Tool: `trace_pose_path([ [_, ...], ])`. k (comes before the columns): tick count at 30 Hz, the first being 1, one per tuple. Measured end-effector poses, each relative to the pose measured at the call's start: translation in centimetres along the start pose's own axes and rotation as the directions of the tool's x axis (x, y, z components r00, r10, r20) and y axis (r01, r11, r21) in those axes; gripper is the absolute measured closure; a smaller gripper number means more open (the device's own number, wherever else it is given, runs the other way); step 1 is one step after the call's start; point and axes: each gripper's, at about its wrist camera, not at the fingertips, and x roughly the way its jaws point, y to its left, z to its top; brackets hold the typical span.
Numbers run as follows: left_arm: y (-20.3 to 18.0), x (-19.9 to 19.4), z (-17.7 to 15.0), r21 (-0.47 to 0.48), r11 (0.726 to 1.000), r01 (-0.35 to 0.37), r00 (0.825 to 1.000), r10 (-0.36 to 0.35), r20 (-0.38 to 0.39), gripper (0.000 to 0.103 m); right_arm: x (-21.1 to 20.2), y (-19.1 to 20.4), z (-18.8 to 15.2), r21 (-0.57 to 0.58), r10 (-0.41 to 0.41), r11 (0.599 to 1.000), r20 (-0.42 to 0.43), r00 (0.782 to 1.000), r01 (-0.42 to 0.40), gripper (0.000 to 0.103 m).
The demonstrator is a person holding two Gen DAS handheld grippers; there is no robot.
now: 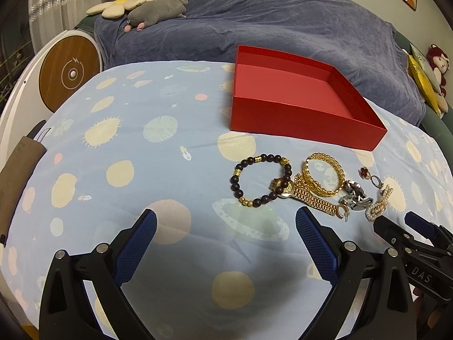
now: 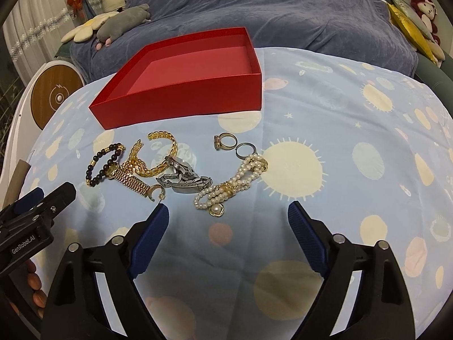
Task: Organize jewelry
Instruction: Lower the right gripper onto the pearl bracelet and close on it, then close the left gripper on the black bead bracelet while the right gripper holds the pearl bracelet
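The left black gripper with blue pads (image 1: 226,226) has its jaws wide apart; the right black gripper with blue pads (image 2: 228,221) also, both holding nothing.

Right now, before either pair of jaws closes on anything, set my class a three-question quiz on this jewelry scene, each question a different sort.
1. True or false: the red box already holds some jewelry.
2. Multiple choice: which piece lies nearest the right gripper? A) dark bead bracelet B) pearl bracelet C) gold ring
3. Fill in: the gold cuff bangle lies ____ the box, on the patterned cloth.

Key: 1 false, its floor is bare. 2 B. 3 outside; the left gripper is open too, holding nothing.
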Motion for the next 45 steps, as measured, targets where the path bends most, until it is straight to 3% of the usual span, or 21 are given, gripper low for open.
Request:
trace_pose_path([
  [11, 0.8, 0.9, 0.1, -0.026, 1.000, 0.014, 1.000, -0.015, -0.023, 0.007, 1.5, -0.7, 0.6, 0.033, -0.003, 0.999, -0.012, 1.000, 0.003, 0.041],
  [17, 0.4, 1.1, -0.1, -0.015, 1.000, 0.021, 0.999, -0.021, -0.029, 0.007, 1.6, -0.8, 0.9, 0.029, 0.004, 1.000, -0.002, 1.000, -0.003, 0.065],
  [21, 0.3, 1.2, -0.2, -0.015, 1.000, 0.026, 0.999, -0.027, -0.033, 0.007, 1.4, -1.0, 0.8, 0.034, 0.016, 0.999, -0.003, 1.000, -0.016, 0.069],
  [22, 0.3, 1.2, -0.2, -0.016, 1.000, 0.025, 0.999, -0.026, -0.033, 0.007, 1.2, -1.1, 0.8, 0.034, 0.028, 0.999, -0.005, 1.000, -0.027, 0.080],
  [23, 0.3, 1.2, -0.1, -0.016, 1.000, 0.026, 0.999, -0.026, -0.032, 0.007, 1.1, -1.2, 0.7, 0.036, 0.037, 0.999, -0.007, 0.999, -0.037, 0.082],
  [33, 0.2, 1.7, 0.2, -0.024, 0.999, 0.028, 0.999, -0.028, -0.032, 0.007, 0.1, -2.1, -0.1, 0.052, 0.049, 0.998, -0.020, 0.999, -0.048, 0.082],
  [36, 0.2, 1.9, 0.3, -0.025, 0.999, 0.028, 0.999, -0.029, -0.033, 0.007, -0.3, -2.1, -0.3, 0.037, 0.051, 0.998, -0.014, 0.999, -0.051, 0.089],
  [45, -0.6, 3.4, 0.7, -0.016, 1.000, 0.026, 0.999, -0.027, -0.043, 0.009, -0.3, -2.3, -0.4, 0.043, 0.071, 0.997, -0.030, 0.997, -0.070, 0.090],
])
